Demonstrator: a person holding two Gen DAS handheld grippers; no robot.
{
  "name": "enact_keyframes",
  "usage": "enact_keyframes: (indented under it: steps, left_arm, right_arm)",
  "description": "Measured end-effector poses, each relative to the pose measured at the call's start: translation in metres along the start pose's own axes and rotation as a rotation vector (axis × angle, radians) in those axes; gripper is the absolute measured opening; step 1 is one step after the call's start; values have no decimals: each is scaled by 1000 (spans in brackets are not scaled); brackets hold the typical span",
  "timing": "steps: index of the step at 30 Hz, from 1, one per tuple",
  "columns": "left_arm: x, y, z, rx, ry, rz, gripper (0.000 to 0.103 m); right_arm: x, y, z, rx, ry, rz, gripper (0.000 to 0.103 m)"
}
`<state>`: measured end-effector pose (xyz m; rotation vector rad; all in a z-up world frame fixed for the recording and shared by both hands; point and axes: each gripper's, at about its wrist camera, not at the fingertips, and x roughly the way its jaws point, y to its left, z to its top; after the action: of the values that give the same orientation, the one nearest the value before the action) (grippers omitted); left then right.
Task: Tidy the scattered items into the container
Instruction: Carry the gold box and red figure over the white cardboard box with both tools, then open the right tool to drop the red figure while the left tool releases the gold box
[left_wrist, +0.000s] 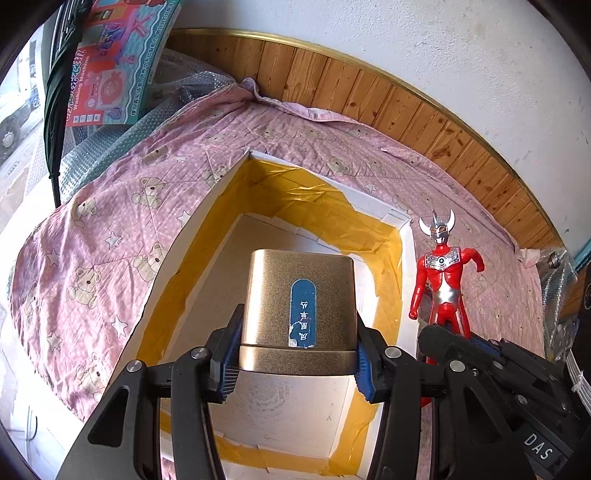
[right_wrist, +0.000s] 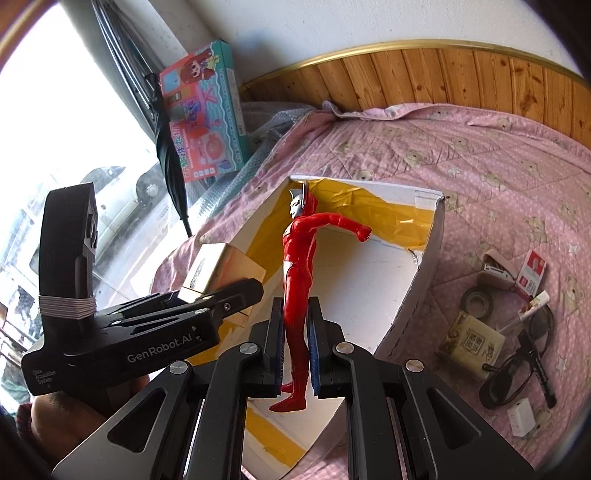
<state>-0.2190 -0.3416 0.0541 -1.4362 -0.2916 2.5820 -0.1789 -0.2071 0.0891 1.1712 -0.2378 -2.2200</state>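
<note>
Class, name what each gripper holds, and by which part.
Left gripper: gold tin, gripped near its lid end. Right gripper: red toy figure, gripped by its legs.

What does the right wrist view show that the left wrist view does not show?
Only the right wrist view: small items on the quilt beside the box, among them glasses, a tape roll and a pen.
Only the left wrist view: the blue label on the gold tin, seen from the front.
Both: the white box with yellow tape, the red figure in the right hand-held gripper, the tin in the left hand-held gripper, and the pink quilt.
</note>
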Motion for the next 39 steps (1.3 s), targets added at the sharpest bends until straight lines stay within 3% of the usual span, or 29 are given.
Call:
enact_keyframes:
  steps: [27, 33, 39]
  left_arm:
    - [74, 0, 43, 74, 108, 115, 51]
    - [91, 6, 49, 78, 133, 158, 52]
    - [79, 19, 46, 37, 119, 143, 52]
  right_arm:
    - [70, -36, 41, 14, 126, -84, 12]
    - [71, -41, 42, 28, 117, -102, 27]
    - [56, -41, 35, 47, 83, -82, 27]
